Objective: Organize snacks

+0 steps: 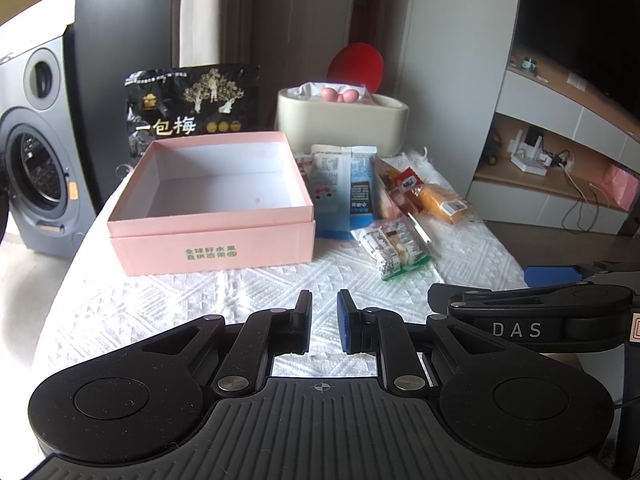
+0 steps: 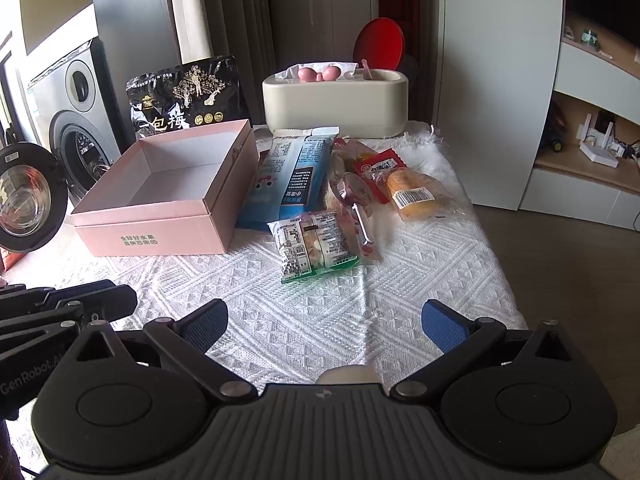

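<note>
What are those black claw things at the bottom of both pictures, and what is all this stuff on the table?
They are two hand-held grippers, each carrying a camera looking along its fingers. One picture comes from the left gripper, nearly shut and empty; the other from the right gripper, open and empty. On the white woven tablecloth sit an empty pink cardboard box, a pile of wrapped snack packets, a black plum bag and a cream oval tub. Nothing is held.

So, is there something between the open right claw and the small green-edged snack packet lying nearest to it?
Nothing visible. Only bare white woven cloth lies between the right claw and the small green-edged snack packet. The open pink cardboard box stands to the packet's left, out of that path.
</note>
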Tool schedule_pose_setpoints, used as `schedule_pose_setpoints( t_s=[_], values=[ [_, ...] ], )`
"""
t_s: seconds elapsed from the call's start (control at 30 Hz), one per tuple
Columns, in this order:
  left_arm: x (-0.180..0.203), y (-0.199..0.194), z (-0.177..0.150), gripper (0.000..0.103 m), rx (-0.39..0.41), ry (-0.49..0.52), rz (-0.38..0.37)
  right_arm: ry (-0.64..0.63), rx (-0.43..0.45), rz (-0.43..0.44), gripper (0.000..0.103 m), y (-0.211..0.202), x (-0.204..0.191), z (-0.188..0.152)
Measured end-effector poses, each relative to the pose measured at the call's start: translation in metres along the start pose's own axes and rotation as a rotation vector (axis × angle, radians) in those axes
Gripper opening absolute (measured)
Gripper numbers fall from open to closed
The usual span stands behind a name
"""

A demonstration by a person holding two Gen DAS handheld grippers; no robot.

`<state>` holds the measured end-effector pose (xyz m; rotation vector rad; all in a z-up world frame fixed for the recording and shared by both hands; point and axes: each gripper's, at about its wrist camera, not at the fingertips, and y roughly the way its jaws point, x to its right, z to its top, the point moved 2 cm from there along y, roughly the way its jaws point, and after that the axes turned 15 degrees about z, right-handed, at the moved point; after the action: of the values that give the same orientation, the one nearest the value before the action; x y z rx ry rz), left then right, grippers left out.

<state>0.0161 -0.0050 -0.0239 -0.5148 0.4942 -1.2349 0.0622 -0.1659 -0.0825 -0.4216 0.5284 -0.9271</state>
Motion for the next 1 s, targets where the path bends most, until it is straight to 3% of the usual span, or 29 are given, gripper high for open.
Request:
schedule_pose_setpoints(
  t_s=[0.37, 0.57, 0.83, 1.0],
  values=[
    [-0.004, 0.005, 0.004, 0.018, -0.029, -0.008, 0.002, 0.002, -0.002, -0.012, 0.103, 0.004, 0.002, 0.0],
    [-0.005, 0.012, 0.003, 0.018, -0.053, -0.015, 0.008, -0.047, 0.048, 0.053, 0.103, 0.006, 0.0, -0.002],
    [-0.008, 0.034, -0.002, 0.018, -0.104, -0.01, 0.041, -0.104, -0.014, 0.025, 0.103, 0.037, 0.019, -0.005],
    [-0.014, 0.06, -0.002, 0.018, -0.148, -0.022, 0.072, -0.142, -0.009, 0.06, 0.103, 0.062, 0.032, 0.01]
  ],
)
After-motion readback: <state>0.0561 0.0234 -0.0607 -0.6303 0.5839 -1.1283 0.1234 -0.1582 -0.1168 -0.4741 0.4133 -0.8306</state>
